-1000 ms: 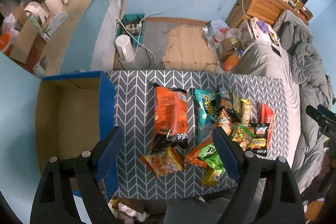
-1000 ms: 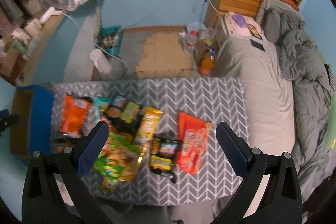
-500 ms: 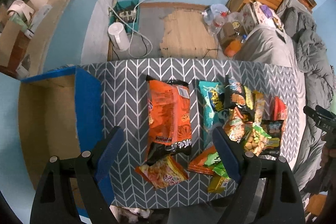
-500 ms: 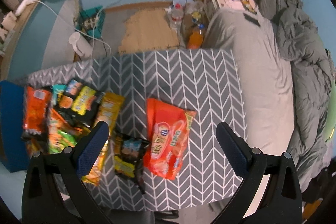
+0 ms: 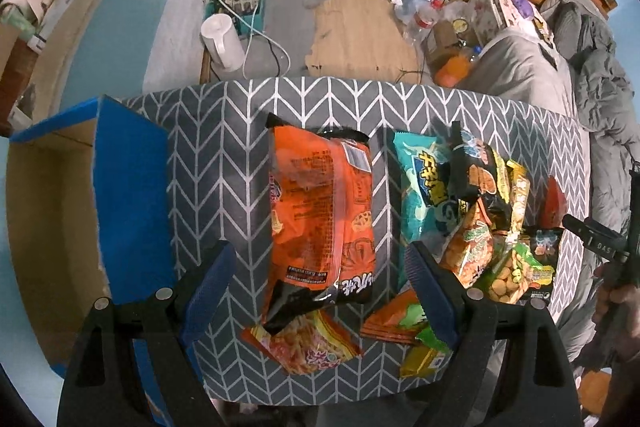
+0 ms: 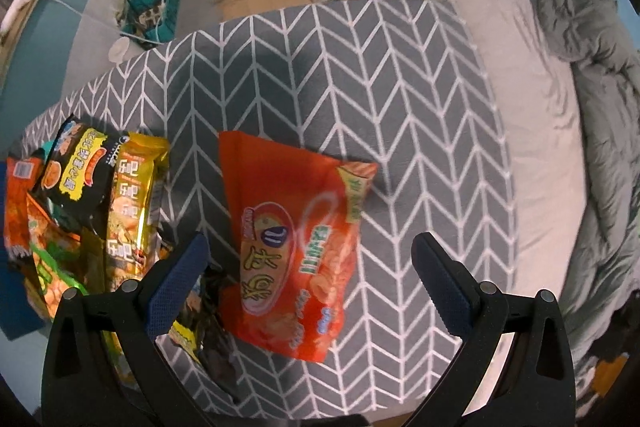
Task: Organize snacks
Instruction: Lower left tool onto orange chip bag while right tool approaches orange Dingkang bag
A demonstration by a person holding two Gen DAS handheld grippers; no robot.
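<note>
While nothing has been picked up yet, the left wrist view shows the left gripper (image 5: 318,285) spread wide and empty, hung over the near end of a big orange bag (image 5: 322,213) that lies lengthwise on the chevron cloth (image 5: 216,155). To its left a blue box (image 5: 128,187) is seen standing at the table edge, open on top; from what can be seen of the inside it looks bare cardboard, no snacks in it so far. Right of the orange bag a teal bag (image 5: 420,195) is laid flat, with a heap of smaller packs (image 5: 488,227) piled against and over it, and a small noodle pack (image 5: 308,343) is tucked under the orange bag's near end. So the step in hand is judged to be the reach for a first pick, and what's called for next is a drop onto the orange bag, the jaws closed across its width, then a carry left to the box. Over in the right wrist view, the right gripper (image 6: 308,277) is likewise held wide apart with nothing in it, poised above a red bag (image 6: 296,255) lying alone on the cloth, just beside a gold pack (image 6: 132,203) at the edge of the heap. No container is visible from that side.
</note>
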